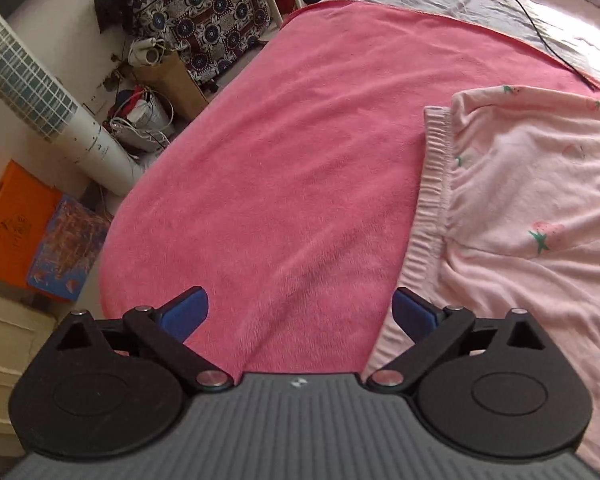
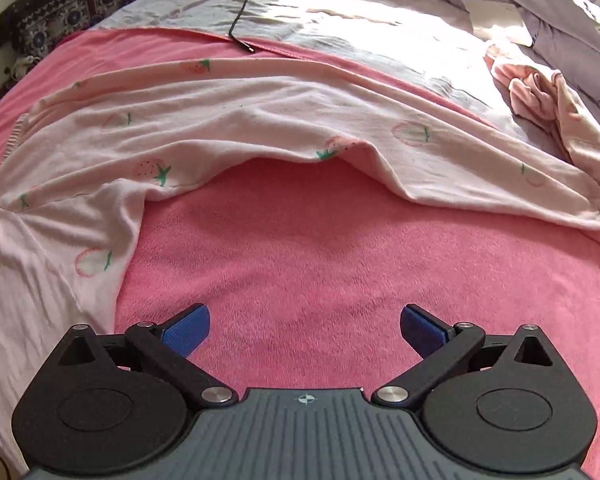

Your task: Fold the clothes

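Pale pink pyjama trousers (image 2: 260, 112) with a strawberry print lie spread on a pink fleece blanket (image 2: 320, 264) on the bed. One leg stretches across toward the right and the other runs down the left side. Their ribbed waistband (image 1: 434, 184) shows in the left wrist view, just right of my left gripper (image 1: 300, 314). That gripper is open over bare blanket, its right blue pad (image 1: 414, 314) near the waistband's lower end. My right gripper (image 2: 305, 330) is open too, hovering over the blanket between the two legs, holding nothing.
A second pale pink garment (image 2: 548, 100) lies crumpled at the right on the grey sheet (image 2: 340, 12). A black cable (image 2: 242, 12) ends at the blanket's far edge. Beside the bed stand a white tower fan (image 1: 40, 92), an orange box (image 1: 16, 224) and a patterned cloth-covered piece (image 1: 196, 12).
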A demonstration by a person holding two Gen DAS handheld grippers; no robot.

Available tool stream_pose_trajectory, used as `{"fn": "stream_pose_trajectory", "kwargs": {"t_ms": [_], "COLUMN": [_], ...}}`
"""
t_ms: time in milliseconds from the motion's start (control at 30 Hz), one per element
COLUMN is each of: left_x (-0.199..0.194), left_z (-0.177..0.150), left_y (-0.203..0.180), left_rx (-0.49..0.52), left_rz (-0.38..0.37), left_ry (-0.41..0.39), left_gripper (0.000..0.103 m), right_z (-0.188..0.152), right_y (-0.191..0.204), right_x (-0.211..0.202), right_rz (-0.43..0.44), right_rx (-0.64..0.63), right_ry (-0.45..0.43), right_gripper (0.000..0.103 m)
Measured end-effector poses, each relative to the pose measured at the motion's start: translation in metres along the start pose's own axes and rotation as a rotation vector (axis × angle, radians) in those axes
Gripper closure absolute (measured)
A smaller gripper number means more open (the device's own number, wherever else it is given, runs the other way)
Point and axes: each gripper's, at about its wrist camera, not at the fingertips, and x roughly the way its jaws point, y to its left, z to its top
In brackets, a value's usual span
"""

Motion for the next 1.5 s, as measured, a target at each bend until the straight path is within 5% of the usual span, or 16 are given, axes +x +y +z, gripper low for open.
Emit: {"fn": "stream_pose_trajectory", "kwargs": {"t_ms": [167, 333, 500, 633, 800, 833, 933, 1067, 1167, 1367, 1500], "left_x": [-0.012, 0.007, 0.005, 0.007, 0.003, 0.002, -0.002, -0.001, -0.001, -0.021, -0.028], "left_z": [-0.053, -0.069, -0.067, -0.066, -0.07, -0.071, -0.075, -0.084, -0.092, -0.094, -0.097], "left_y": [0.003, -0.011, -0.024, -0.032, -0.037, -0.037, -0.037, -0.035, -0.035, -0.037, -0.026], "left_rx": [-0.172, -0.268, -0.292, -0.295, -0.326, -0.329, -0.352, -0.396, -0.425, -0.408, -0.447], "left_rz": [-0.24, -0.286, -0.341, -0.31, -0.265, -0.255, -0.228, -0.165, -0.151, -0.185, -0.212], "left_ry": [0.181, 0.254, 0.233, 0.236, 0.226, 0.225, 0.229, 0.267, 0.266, 0.179, 0.152], "left_gripper": [0.004, 0.008, 0.016, 0.021, 0.03, 0.03, 0.029, 0.009, 0.009, 0.044, 0.061], "right_z": [-0.03, -0.069, -0.135, -0.208, -0.291, -0.306, -0.332, -0.342, -0.341, -0.342, -0.335], "right_y": [-0.008, -0.024, -0.097, -0.168, -0.22, -0.227, -0.237, -0.242, -0.247, -0.256, -0.259], "right_x": [-0.023, -0.046, -0.079, -0.104, -0.117, -0.119, -0.124, -0.129, -0.127, -0.144, -0.145], "right_rz": [0.024, 0.095, 0.074, -0.012, -0.1, -0.12, -0.15, -0.134, -0.107, -0.097, -0.077], "right_rx": [0.049, 0.228, 0.682, 1.118, 1.515, 1.566, 1.653, 1.693, 1.696, 1.701, 1.681], "right_ry": [0.058, 0.17, 0.251, 0.239, 0.163, 0.14, 0.059, -0.034, -0.046, -0.021, -0.043], "right_gripper": [0.0, 0.0, 0.001, 0.002, 0.034, 0.034, 0.034, 0.034, 0.045, 0.06, 0.06]}}
